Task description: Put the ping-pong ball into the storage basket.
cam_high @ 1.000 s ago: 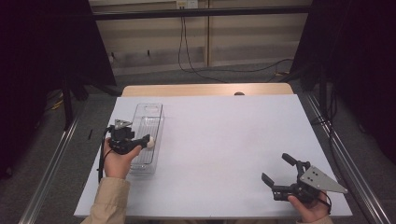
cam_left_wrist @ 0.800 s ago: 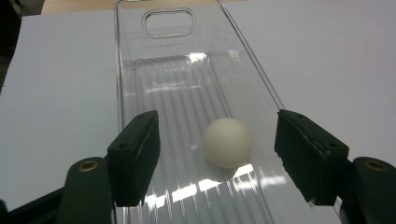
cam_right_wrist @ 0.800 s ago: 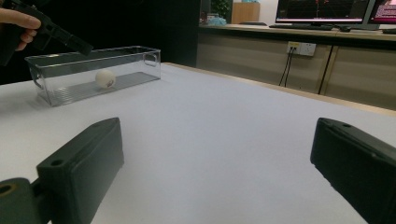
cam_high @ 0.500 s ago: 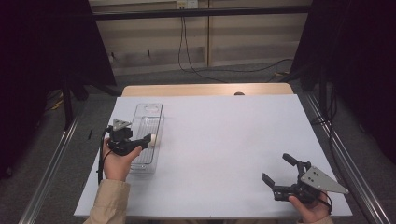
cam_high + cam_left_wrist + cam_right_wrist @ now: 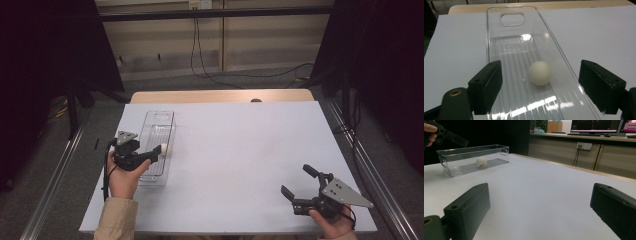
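Now logged: small white round ball [image 5: 540,73] lies in the long clear plastic bin [image 5: 499,32], your left gripper [image 5: 540,87] just opening, nothing pinched; withdrawal remains.

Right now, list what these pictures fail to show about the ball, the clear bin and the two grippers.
- White ball: high view, part hidden behind the left gripper.
- Clear bin: left gripper view, its near end is cut off by the bottom edge.
- Ball in the right gripper view: a dark mark, too small to read.
- Right gripper: its own view, jaw bases cut off by the edge.
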The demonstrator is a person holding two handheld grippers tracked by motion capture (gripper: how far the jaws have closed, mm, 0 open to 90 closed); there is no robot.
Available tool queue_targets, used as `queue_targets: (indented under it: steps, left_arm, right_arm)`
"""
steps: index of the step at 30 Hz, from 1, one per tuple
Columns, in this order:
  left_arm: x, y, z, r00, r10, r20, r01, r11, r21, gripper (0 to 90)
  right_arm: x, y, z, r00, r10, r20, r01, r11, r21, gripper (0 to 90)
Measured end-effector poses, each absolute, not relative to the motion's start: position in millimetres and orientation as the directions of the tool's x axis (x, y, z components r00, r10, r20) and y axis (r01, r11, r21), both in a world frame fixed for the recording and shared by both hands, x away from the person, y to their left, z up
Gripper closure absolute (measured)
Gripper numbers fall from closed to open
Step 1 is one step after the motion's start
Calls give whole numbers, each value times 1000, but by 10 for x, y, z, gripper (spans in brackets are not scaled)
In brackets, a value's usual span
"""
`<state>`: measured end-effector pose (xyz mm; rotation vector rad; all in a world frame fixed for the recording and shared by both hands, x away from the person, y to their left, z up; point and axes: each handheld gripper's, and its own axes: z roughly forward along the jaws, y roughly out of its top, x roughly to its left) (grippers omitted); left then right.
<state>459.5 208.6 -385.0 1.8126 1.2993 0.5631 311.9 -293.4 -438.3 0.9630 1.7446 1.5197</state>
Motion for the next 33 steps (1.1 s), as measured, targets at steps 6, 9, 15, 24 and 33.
queue_targets:
  steps: [6,9,15,24,33]
  left_arm:
    - [4552,2101,-3866,384,918,-98,546,-140,826,160]
    - [4533,2097,-3877,384,917,-103,538,-132,833,135]
    - [4493,2103,-3883,396,913,-100,521,-134,843,95]
    - [4434,2121,-3896,407,906,-120,494,-108,863,55]
    - [4376,2150,-3936,417,902,-115,465,-103,879,43]
  right_arm:
    - [3121,-2923,-4385,-540,842,5,121,72,990,19]
    - [3123,-2927,-4385,-540,841,4,120,73,990,19]
    - [3122,-2927,-4385,-540,842,4,120,73,990,19]
    - [3124,-2923,-4386,-539,842,3,119,72,990,19]
    - [3121,-2920,-4385,-539,842,7,121,69,990,19]
